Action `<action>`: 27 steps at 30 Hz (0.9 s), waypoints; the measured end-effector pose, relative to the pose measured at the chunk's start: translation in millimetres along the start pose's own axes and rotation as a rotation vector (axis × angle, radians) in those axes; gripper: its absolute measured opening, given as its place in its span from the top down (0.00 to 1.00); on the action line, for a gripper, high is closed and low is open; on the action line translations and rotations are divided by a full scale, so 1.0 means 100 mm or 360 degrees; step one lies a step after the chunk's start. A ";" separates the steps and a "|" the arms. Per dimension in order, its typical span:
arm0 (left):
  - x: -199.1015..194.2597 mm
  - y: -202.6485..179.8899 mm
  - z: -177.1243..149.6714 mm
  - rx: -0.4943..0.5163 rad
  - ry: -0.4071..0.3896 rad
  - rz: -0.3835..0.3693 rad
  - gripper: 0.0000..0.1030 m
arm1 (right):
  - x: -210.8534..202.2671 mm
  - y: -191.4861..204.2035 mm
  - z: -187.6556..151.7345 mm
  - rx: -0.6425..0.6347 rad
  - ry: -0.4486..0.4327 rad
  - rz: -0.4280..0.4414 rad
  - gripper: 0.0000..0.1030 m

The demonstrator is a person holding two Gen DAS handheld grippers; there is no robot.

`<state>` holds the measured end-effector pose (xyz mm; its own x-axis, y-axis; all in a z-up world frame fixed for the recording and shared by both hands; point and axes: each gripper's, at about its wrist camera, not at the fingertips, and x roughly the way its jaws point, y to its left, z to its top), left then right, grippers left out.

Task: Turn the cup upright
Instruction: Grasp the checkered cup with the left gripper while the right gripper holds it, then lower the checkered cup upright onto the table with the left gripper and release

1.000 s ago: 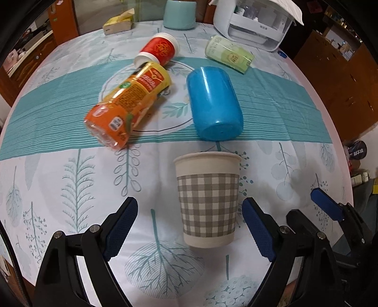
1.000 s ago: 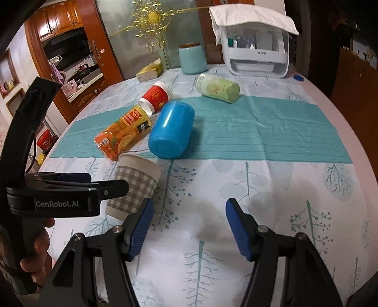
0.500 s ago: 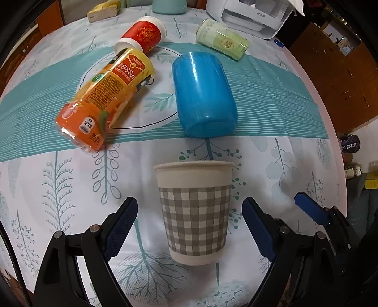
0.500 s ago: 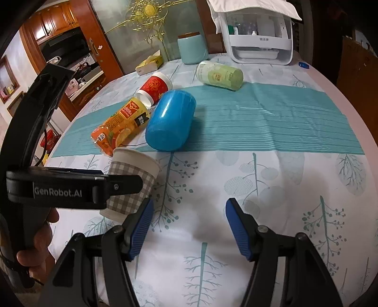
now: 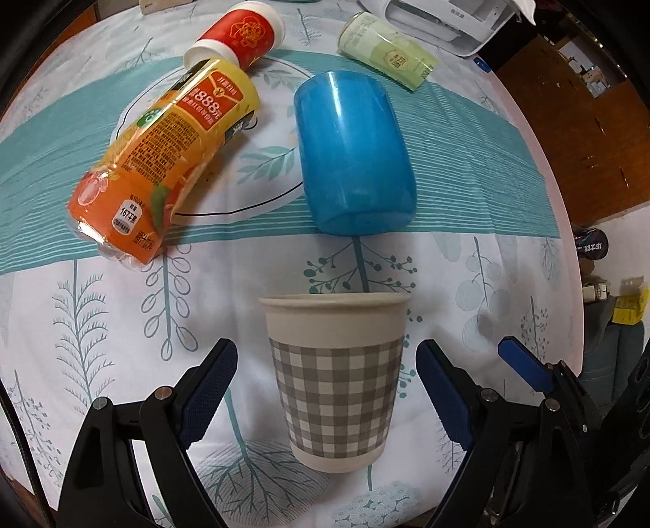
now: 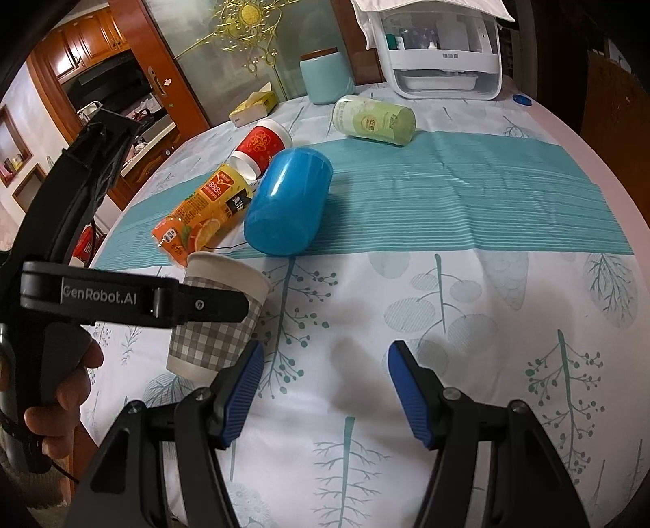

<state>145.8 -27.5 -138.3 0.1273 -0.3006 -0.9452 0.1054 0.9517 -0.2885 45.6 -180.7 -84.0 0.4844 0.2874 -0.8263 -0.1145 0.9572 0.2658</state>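
Note:
A grey-checked paper cup (image 5: 335,377) stands upright on the tablecloth, between the open fingers of my left gripper (image 5: 325,390), which do not touch it. The cup also shows in the right wrist view (image 6: 217,321), partly behind the left gripper's body (image 6: 134,298). A blue plastic cup (image 5: 351,158) lies on its side beyond it, also in the right wrist view (image 6: 288,203). My right gripper (image 6: 323,390) is open and empty over the cloth, to the right of the paper cup.
An orange juice bottle (image 5: 162,162), a red cup (image 5: 239,34) and a green can (image 5: 386,48) lie on their sides further back. A white appliance (image 6: 443,53), a teal jar (image 6: 327,77) and a tissue box (image 6: 254,107) stand at the far edge. The table edge (image 5: 564,252) curves at right.
My left gripper has moved forward, so the paper cup now sits deeper between its open fingers. The right gripper has shifted slightly; the objects on the table stayed put.

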 end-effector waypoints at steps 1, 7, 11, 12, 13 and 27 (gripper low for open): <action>0.00 0.03 0.01 -0.0012 0.0010 -0.0014 0.18 | 0.00 0.00 0.00 0.0002 0.0002 0.0002 0.38; 0.03 0.11 0.03 -0.0045 0.0042 -0.0049 0.22 | 0.04 0.00 0.00 0.0013 0.0017 0.0021 0.38; 0.04 0.12 0.07 -0.0046 0.0051 -0.0054 0.22 | 0.04 0.00 0.00 0.0012 0.0015 0.0024 0.38; 0.03 0.14 0.09 -0.0046 0.0057 -0.0056 0.23 | 0.04 0.00 0.00 0.0012 0.0015 0.0024 0.38; 0.04 0.14 0.10 -0.0047 0.0065 -0.0060 0.29 | 0.04 0.00 0.00 0.0013 0.0016 0.0027 0.38; -0.44 -0.08 -0.06 0.0184 -0.0329 0.0092 0.35 | 0.01 0.07 -0.02 -0.0017 0.0010 0.0042 0.38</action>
<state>133.7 -21.8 -94.9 0.3344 -0.2638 -0.9048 0.2029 0.9577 -0.2042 43.2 -174.1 -84.0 0.4755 0.3125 -0.8223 -0.1364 0.9497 0.2820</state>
